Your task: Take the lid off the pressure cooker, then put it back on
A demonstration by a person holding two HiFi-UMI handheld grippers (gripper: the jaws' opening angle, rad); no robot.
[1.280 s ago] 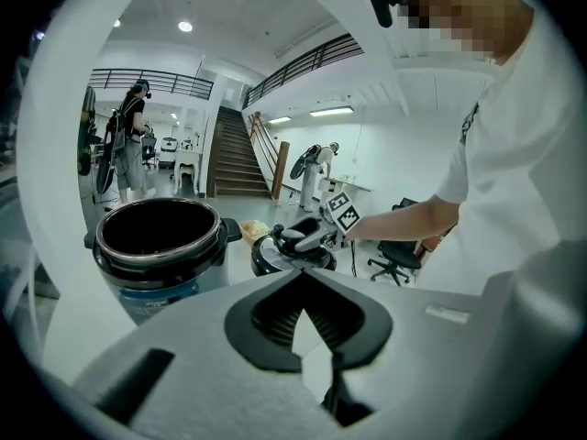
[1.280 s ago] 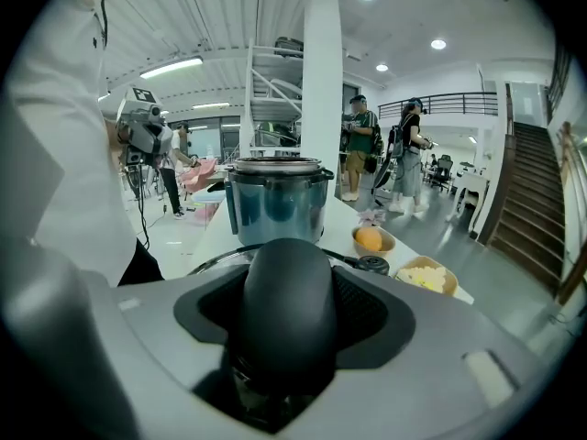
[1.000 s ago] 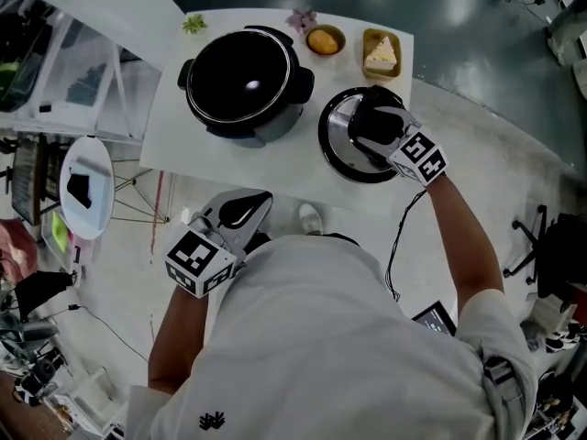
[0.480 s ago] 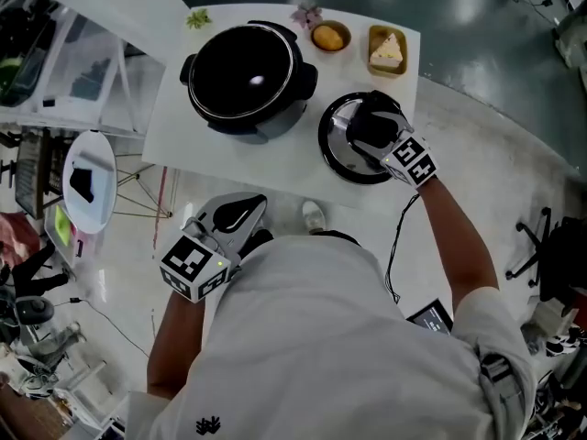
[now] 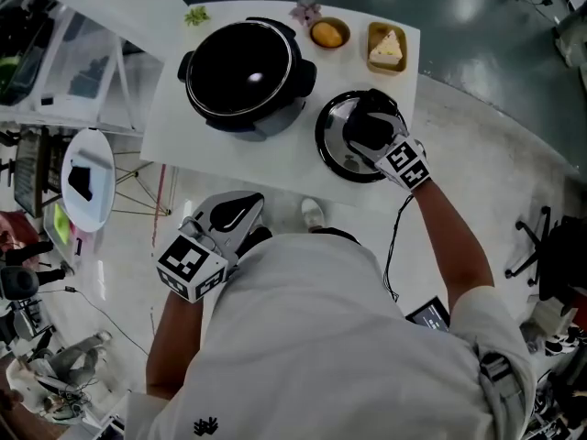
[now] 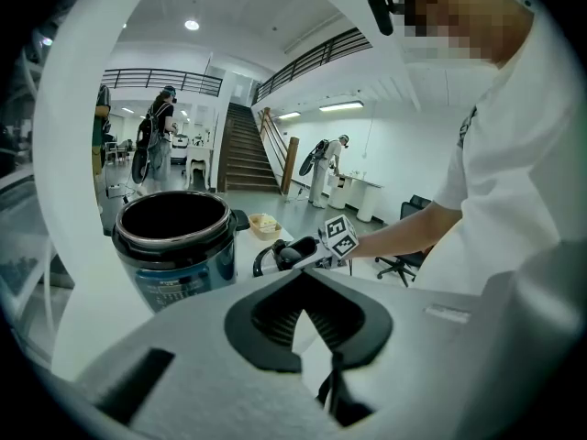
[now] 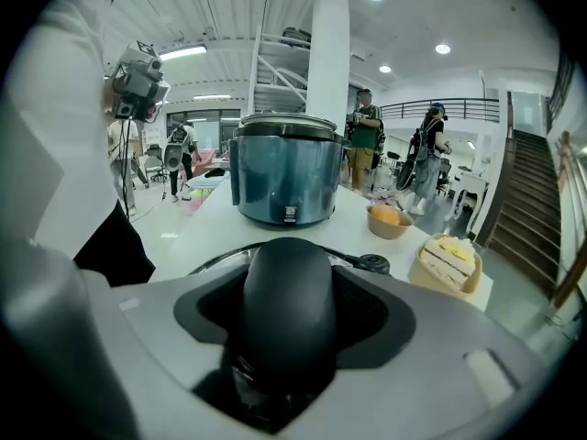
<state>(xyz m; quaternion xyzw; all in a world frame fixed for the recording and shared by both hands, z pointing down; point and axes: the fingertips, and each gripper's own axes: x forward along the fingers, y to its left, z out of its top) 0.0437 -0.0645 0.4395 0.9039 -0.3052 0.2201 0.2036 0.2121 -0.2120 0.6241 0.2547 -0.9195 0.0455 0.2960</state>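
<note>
Round silver pressure-cooker lid with a black rim (image 5: 332, 137): lies flat on the white bench (image 5: 275, 159), just right of the cooker and apart from it, near the bench's front edge. The black domed lid handle (image 7: 289, 310) sits between the jaws of the right tool (image 5: 370, 122). The jaws stand fairly wide, but both ribbed pads bear on the handle's sides, so the tool grips the lid by its handle. Dark blue-grey round pressure cooker (image 5: 243, 71): upright on the bench's left half, uncovered, black inner pot showing (one bright reflection on its bottom). Beyond the lid, at the far edge: a small tan bowl holding an orange item (image 5: 328, 34) and, beside it, a square tan dish with a pale wedge-shaped slice (image 5: 383, 49). Left tool (image 5: 246, 207): off the bench, close to the person's body and over the floor, pointing towards the bench. Its jaws meet at the tips with nothing between them.
</note>
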